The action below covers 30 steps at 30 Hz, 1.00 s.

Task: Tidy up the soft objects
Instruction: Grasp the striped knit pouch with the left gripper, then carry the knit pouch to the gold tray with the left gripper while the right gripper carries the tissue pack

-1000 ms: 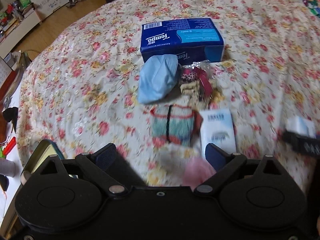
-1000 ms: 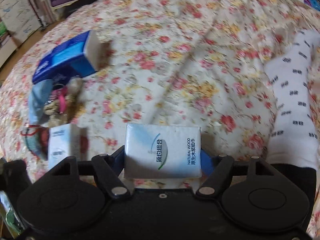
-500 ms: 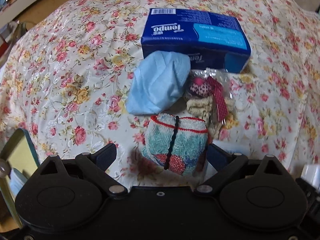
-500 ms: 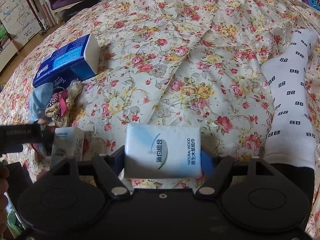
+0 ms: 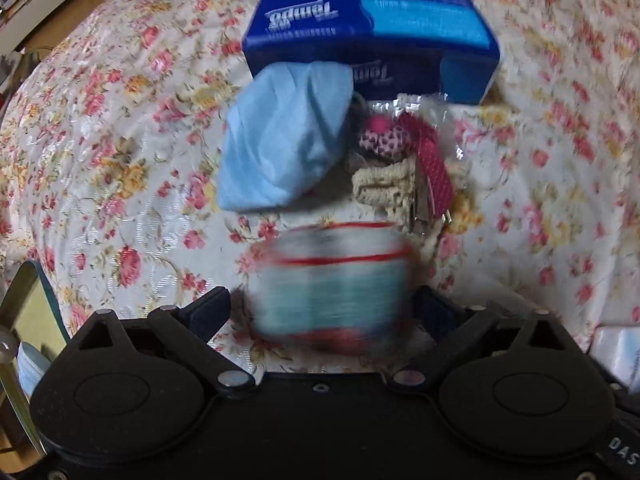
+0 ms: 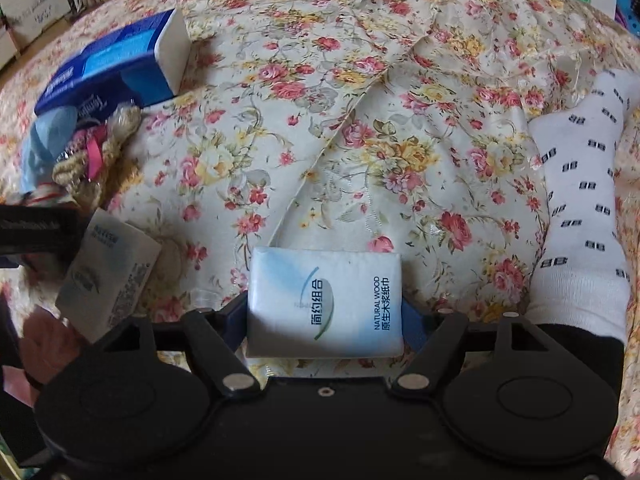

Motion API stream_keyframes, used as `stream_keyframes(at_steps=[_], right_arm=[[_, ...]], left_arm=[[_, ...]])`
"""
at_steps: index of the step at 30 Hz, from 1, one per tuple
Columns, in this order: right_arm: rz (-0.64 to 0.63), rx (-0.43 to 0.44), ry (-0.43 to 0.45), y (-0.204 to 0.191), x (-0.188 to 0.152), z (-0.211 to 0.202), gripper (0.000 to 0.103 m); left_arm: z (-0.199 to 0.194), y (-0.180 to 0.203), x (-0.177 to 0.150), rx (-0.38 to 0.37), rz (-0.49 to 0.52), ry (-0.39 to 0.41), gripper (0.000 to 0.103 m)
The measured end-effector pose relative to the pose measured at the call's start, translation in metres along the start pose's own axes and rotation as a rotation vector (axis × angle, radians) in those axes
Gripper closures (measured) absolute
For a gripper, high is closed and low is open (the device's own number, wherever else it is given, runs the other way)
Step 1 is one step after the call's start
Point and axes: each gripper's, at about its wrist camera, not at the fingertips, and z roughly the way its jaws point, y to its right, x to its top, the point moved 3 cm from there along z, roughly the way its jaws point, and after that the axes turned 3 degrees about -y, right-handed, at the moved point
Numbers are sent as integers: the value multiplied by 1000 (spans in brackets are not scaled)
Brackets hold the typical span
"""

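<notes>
Two grippers up, both pointing steeply down at the floral bedspread (image 6: 360, 128); I read the left gripper (image 5: 324, 312) as the one about to act; its jaws are opening, nearly at full spread, with the rolled striped towel (image 5: 328, 284) lying between the pads at lower centre of the left view; the towel is motion-blurred, so I cannot tell whether either pad touches it, though a gap shows on the left side; its long axis runs left to right across the frame, along the line between the pads; the red-edged end faces up-frame.

Up-frame of the towel, close packed: light blue cloth (image 5: 280, 140), a cellophane bag of hair ties (image 5: 404, 160), then the blue Tempo tissue box (image 5: 372, 36) at top centre; little room that way; bare bedspread lies open to the left and right of the group.

Right gripper (image 6: 324, 308) is partly closed, clamped on a white tissue pack (image 6: 324, 304) at lower centre of its view; a second tissue pack (image 6: 108, 276) lies at lower left, just beside the left tool's dark body; a patterned white sock (image 6: 580, 208) lies along the right edge, well apart from the pile; broad open bedspread between them.
</notes>
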Motion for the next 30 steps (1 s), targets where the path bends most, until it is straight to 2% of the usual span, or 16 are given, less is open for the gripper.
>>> stream_keyframes(at_steps=[5,7,9,11,14,17,23,30], right_arm=[[-10,-12,0,-1,-1,3,26],[-2,-18,-1,0,0,3,17],[10,-22,-2,3,0,5,13],[23,-6,-6,6,0,8,11],[61,37,-16,12,2,13,0],[120,69,-8,15,3,16,0],[79,59,-12,10,3,16,0],[103,92,-45,15,6,19,0]], left_arm=[[6,-8,3,-45,-38,-29,2],[7,-11,4,-62,-43,-36,2],[7,-11,4,-68,-50,-32,2],[9,-13,4,-76,-49,-32,2],[10,-16,6,-88,-43,-44,2],[13,-20,9,-100,-22,-64,2],[20,-21,16,-107,5,-81,2],[15,-14,13,-110,12,-80,3]])
